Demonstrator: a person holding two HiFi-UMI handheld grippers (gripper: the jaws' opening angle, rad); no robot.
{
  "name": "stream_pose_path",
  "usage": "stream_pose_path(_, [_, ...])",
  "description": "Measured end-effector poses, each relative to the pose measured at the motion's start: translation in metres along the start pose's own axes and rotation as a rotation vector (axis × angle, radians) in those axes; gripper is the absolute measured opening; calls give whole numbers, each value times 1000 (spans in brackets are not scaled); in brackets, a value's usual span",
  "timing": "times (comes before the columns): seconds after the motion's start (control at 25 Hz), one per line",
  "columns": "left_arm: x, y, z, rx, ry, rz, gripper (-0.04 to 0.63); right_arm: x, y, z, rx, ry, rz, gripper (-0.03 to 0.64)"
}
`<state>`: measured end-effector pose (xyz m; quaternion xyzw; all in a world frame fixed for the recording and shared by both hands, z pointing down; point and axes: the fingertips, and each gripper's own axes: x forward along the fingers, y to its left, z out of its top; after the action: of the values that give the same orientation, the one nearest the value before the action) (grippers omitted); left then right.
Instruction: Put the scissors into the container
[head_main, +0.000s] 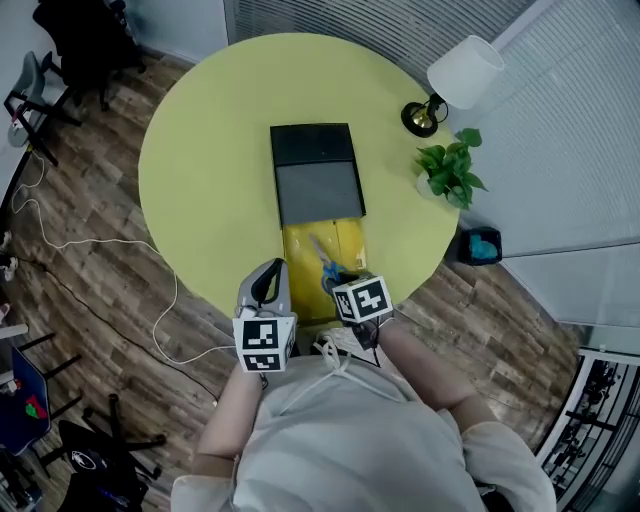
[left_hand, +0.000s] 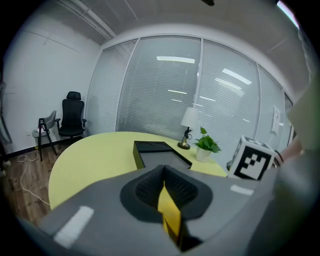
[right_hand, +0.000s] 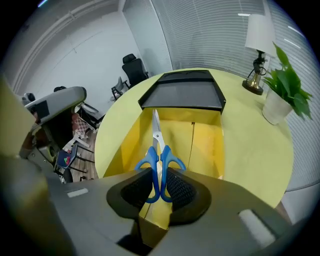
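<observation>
My right gripper (head_main: 338, 278) (right_hand: 159, 189) is shut on the blue handles of the scissors (right_hand: 159, 159) (head_main: 325, 263). The closed steel blades point away from me, over the open yellow box (right_hand: 205, 137) (head_main: 345, 238) at the near edge of the round table. Behind that box lies a black container (head_main: 312, 172) (right_hand: 182, 92) (left_hand: 157, 152) with a grey inside. My left gripper (head_main: 268, 282) (left_hand: 165, 195) hovers at the yellow box's left side. Its pads are closed on a thin yellow sheet (left_hand: 169, 212), which looks like a flap of that box.
The yellow-green round table (head_main: 200, 170) carries a white lamp (head_main: 445, 85) and a potted plant (head_main: 450, 170) at the far right. A blue bin (head_main: 482, 245) stands on the wooden floor to the right. Office chairs (head_main: 70, 50) and a white cable (head_main: 110, 240) are at the left.
</observation>
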<state>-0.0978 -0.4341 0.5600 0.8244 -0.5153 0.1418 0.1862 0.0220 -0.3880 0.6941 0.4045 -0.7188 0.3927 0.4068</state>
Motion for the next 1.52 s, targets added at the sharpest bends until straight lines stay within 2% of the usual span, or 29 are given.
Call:
stream_pose_path(0.2, [6,7,-8,-10,20,2,6,22,-10,-6,-40,79,-55,91])
stream_pose_path(0.44, [9,13,-7,-38,18,6,6,34,-10,-7,-58,113,-71,92])
stream_pose_path(0.68, [2,21,-2,-66,7,13,6,37,-10,-8,-2,127,-85,95])
stream_pose_path(0.96, [3,21,-5,-81,16,12,6,37,-5,-8,83,110,-24,155])
stream_pose_path(1.12, [2,20,-6,-73,28,8,6,28,1,-4,92,73,-18,157])
stream_pose_path(1.2, [3,18,-7,-69,31,5,6,19,0,2,91,33,-29,113])
stream_pose_path(1.32, [3,11,-5,-52,33,-5,6,1,-3,14,86,-41,-54,13])
stream_pose_path(1.52, [-2,-10,8,-9,10,-35,6,-33,-4,34,13,-166,-102,0])
